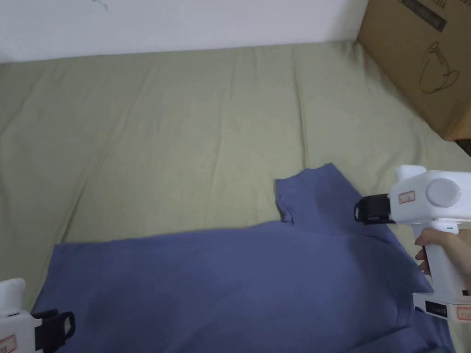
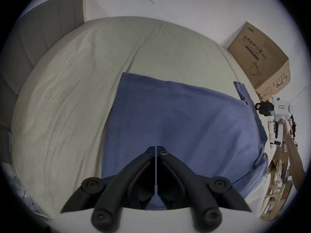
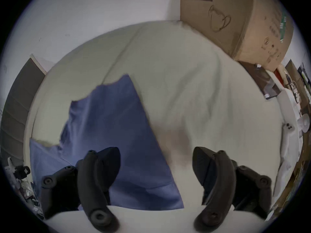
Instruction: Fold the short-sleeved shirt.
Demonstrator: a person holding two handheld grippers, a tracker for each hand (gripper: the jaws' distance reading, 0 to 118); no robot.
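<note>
On the bed [image 1: 184, 115] lies the blue shirt [image 1: 239, 285], spread flat near the front. The left gripper [image 2: 155, 148] has its jaws pressed together with nothing between them. The right gripper [image 3: 156, 161] hangs over a sleeve, jaws wide apart, holding nothing.

A pale green bedsheet [image 1: 184, 128] is spread wide, creased in long lines.
A brown cardboard box [image 1: 414, 59] is seen at the upper right, against the white wall [image 1: 184, 23]; a grey headboard [image 2: 50, 18] is glimpsed upper left.
</note>
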